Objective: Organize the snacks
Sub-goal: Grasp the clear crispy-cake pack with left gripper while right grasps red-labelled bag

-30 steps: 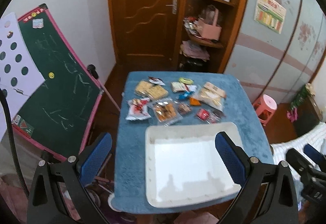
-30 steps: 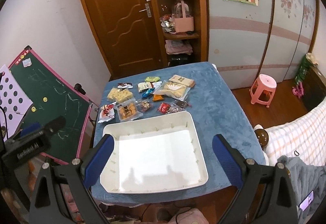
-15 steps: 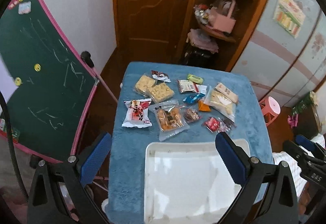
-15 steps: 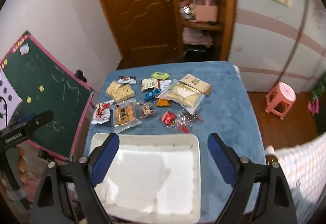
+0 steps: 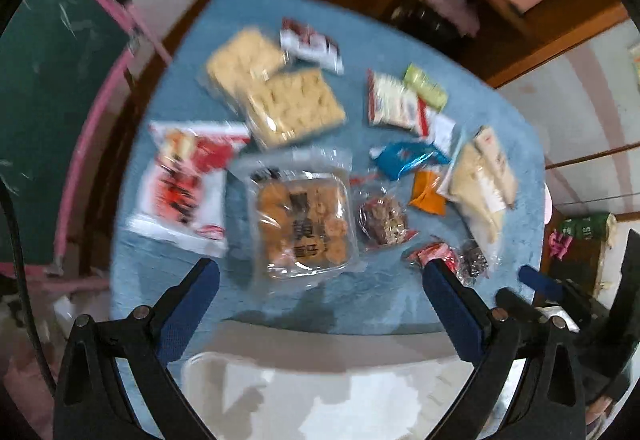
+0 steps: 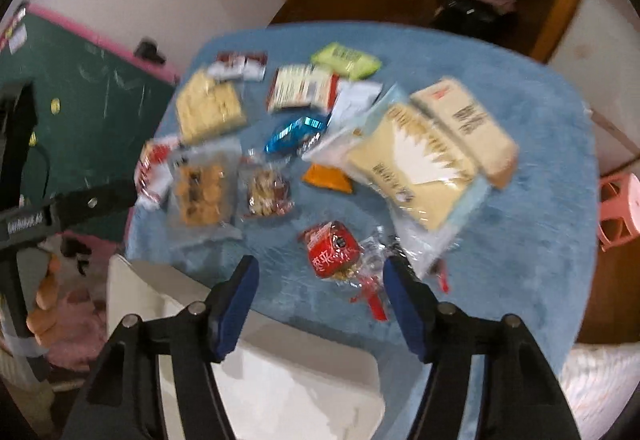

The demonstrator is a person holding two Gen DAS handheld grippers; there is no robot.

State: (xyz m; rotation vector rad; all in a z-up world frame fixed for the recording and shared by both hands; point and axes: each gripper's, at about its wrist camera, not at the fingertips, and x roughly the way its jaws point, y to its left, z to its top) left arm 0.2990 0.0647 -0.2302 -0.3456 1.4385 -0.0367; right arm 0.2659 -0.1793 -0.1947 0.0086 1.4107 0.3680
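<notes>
My right gripper [image 6: 318, 294] has its jaws partway in, nothing between the pads; they've just been closing from wide. Just ahead of its tips sits the red candy pack [image 6: 332, 250] w/ crinkly clear wrappers beside it. Left gripper [image 5: 318, 292] is spread wide, empty, w/ the clear cookie tray pack [image 5: 304, 224] right ahead of it. Behind and below both grippers is the white bin [image 6: 280, 380], nothing in it yet. Rest of the snacks lie farther out on the blue cloth [image 6: 532, 240].

Risks, as I judge them: frames are blurred from fast motion, so I could overshoot and jab the cloth. The red pack is small and slick, and partly closed jaws may pinch only loose film beside it or snag the neighbouring wrapper. The cookie pack looks about as wide as my left opening, so pads may skid off its edges.

Vs a sec ago: both grippers have dropped and tipped down toward the snacks; the bin filled the foreground then, now only its far edge shows.
</notes>
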